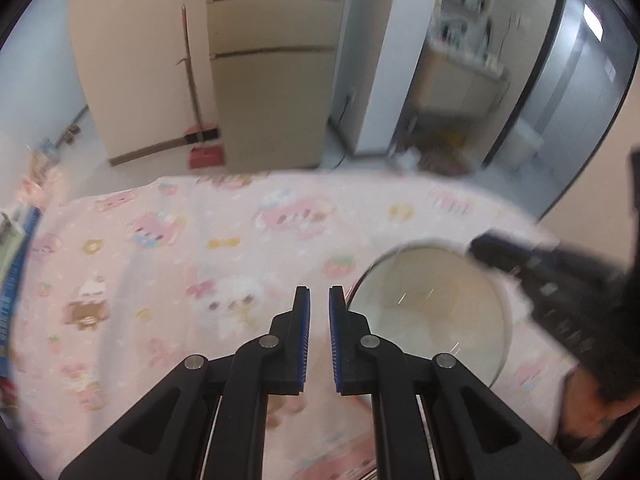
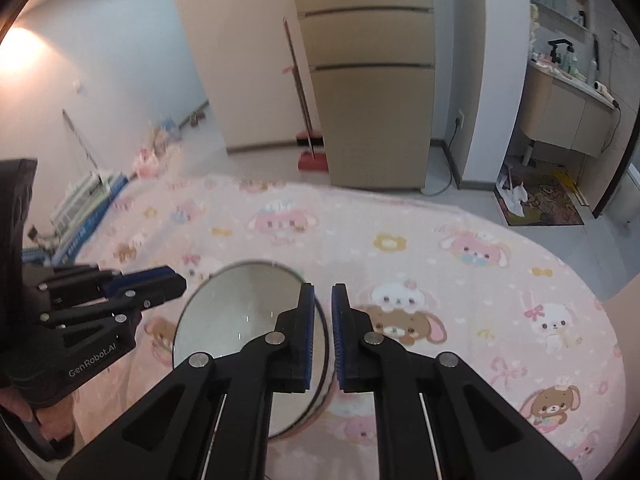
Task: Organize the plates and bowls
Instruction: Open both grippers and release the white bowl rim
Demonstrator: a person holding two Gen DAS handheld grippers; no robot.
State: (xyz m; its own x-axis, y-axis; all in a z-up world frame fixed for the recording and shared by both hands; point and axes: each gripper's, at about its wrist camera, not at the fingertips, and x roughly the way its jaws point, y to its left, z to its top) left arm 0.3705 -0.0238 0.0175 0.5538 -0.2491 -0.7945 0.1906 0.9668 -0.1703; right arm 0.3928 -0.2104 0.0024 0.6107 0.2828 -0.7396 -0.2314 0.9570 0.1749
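One clear glass plate (image 1: 432, 312) (image 2: 236, 320) lies on a table covered with a pink cartoon-print cloth (image 1: 200, 240) (image 2: 460, 280). My left gripper (image 1: 319, 294) (image 2: 178, 280) hovers at the plate's left rim, jaws shut with nothing between the blue pads. My right gripper (image 2: 322, 290) (image 1: 480, 246) hovers over the plate's right rim, also shut. Part of the rim shows through the narrow gap between its fingers, lying below them and not pinched. The left wrist view is blurred. No bowl is in sight.
Past the table's far edge stand a beige cabinet (image 2: 372, 80), a broom with a red dustpan (image 2: 312, 160) and grey floor. Stacked boxes (image 2: 88, 200) sit off the table's left side. A doormat (image 2: 540, 200) lies at the right. A hand (image 1: 588, 408) holds the right gripper.
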